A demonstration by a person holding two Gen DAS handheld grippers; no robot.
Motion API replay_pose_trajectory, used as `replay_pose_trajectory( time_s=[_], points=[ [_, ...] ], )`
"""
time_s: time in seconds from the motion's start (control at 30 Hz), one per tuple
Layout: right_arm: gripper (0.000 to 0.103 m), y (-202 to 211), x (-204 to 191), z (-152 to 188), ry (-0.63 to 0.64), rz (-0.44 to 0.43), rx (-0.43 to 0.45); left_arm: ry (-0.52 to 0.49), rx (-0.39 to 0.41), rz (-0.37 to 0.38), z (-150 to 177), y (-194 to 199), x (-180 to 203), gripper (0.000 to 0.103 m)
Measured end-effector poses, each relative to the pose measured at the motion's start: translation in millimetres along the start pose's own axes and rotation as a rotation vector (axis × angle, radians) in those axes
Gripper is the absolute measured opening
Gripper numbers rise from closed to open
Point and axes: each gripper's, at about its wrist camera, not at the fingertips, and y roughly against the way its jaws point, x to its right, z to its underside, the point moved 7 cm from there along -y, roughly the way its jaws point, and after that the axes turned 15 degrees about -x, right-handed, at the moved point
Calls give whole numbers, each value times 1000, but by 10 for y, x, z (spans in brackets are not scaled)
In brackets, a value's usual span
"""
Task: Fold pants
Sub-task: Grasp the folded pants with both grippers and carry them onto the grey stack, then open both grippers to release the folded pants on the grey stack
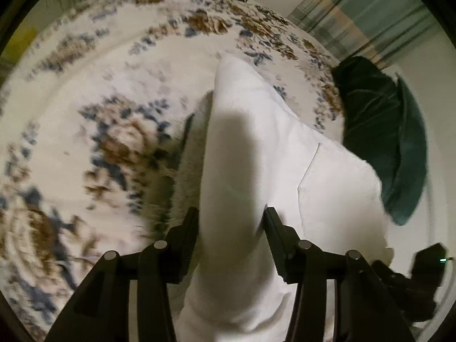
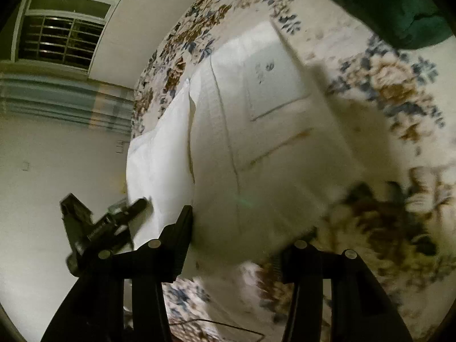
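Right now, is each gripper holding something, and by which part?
The left gripper grips the white pants by a bunched fold. The right gripper has pants cloth between open jaws; whether it holds cannot be told.

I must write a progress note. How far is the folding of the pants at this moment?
Early stage. Both grippers, left and right, have white pants cloth between their fingers, lifted off the floral bedspread. No finished fold is visible; the folding itself remains.

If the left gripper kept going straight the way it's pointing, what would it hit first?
The white pants: the left gripper already has that cloth between its jaws, running ahead along its line. Beyond lies the floral bedspread, though depth is unclear.
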Motion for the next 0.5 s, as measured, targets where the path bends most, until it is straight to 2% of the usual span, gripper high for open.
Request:
replay_pose_trajectory(
  time_s=[0.1,0.17,0.2,0.23,0.27,0.33,0.37,0.4,0.47,0.5],
  points=[
    [56,243,51,85,-12,84,31,-1,31,-64,92,164,44,43],
    [65,472,51,197,2,148,68,-8,42,-97,198,274,126,47],
    [71,583,6,249,29,207,99,-18,49,-145,275,348,193,56],
    [77,682,-66,316,55,256,123,-29,54,-177,329,395,243,62],
    [79,758,-149,357,81,306,143,-42,66,-208,401,459,310,70],
    [94,897,-248,483,122,408,172,-66,87,-252,523,563,426,80],
    [98,977,-305,534,135,439,184,-79,97,-280,611,624,496,87],
    [101,1056,-345,599,156,483,203,-90,107,-299,693,677,557,88],
    [102,1239,-449,743,185,552,241,-101,126,-328,851,793,661,91],
    [103,1341,-486,824,200,586,262,-102,141,-335,937,865,713,96]
  ],
)
